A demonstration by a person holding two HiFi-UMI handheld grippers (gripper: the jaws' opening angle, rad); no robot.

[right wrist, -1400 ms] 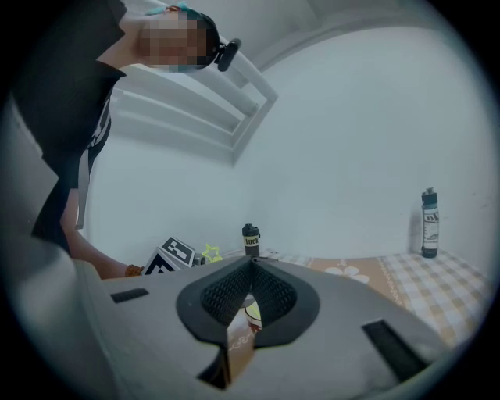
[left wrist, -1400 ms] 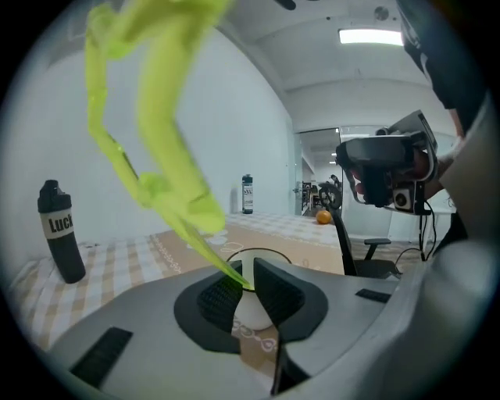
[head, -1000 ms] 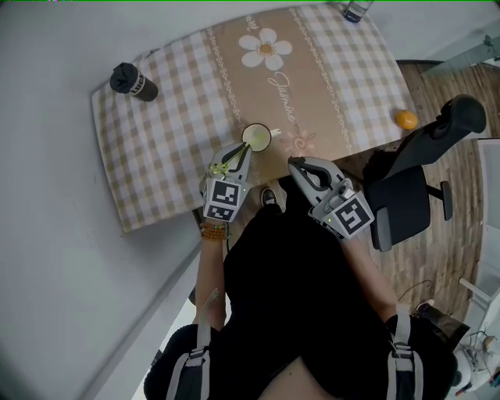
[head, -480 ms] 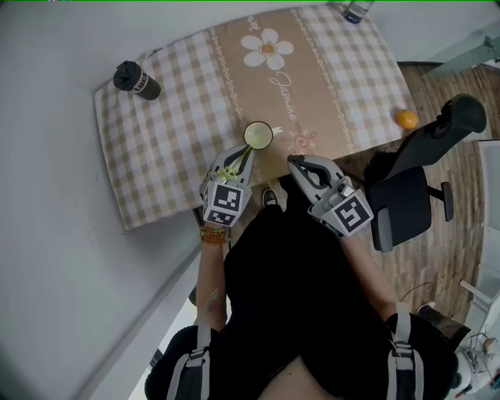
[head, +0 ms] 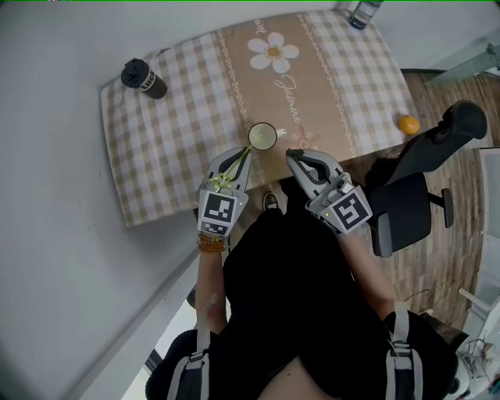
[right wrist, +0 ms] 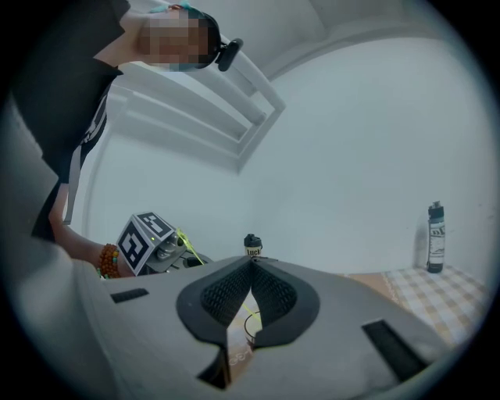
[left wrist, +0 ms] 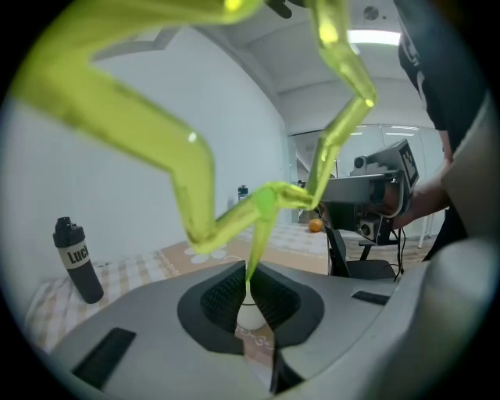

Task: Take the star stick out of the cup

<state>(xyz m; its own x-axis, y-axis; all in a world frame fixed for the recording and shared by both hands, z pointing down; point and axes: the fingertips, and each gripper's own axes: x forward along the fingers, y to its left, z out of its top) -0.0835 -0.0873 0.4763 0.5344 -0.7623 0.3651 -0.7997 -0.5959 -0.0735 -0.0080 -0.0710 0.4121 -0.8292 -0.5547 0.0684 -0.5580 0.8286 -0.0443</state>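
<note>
A white cup (head: 262,137) stands on the checked tablecloth (head: 180,117) near the table's front edge. The yellow-green star stick (head: 225,180) slants from the cup's mouth back toward me, its star end over the left gripper's body. My left gripper (head: 237,158) is shut on the thin stick, just short of the cup. In the left gripper view the stick (left wrist: 266,205) passes between the pads (left wrist: 226,293), with the cup (left wrist: 251,315) beyond. My right gripper (head: 293,158) is shut on nothing, just right of the cup, and the right gripper view shows the cup (right wrist: 251,328) through its jaw gap.
A black bottle (head: 143,77) stands at the table's far left corner and a clear bottle (head: 363,12) at the far right. An orange (head: 407,123) lies by the right edge. A black office chair (head: 414,187) is close on my right. A white wall runs along the left.
My left gripper has drawn back a little from the cup toward me, with the star stick in it. The right gripper has hardly moved.
</note>
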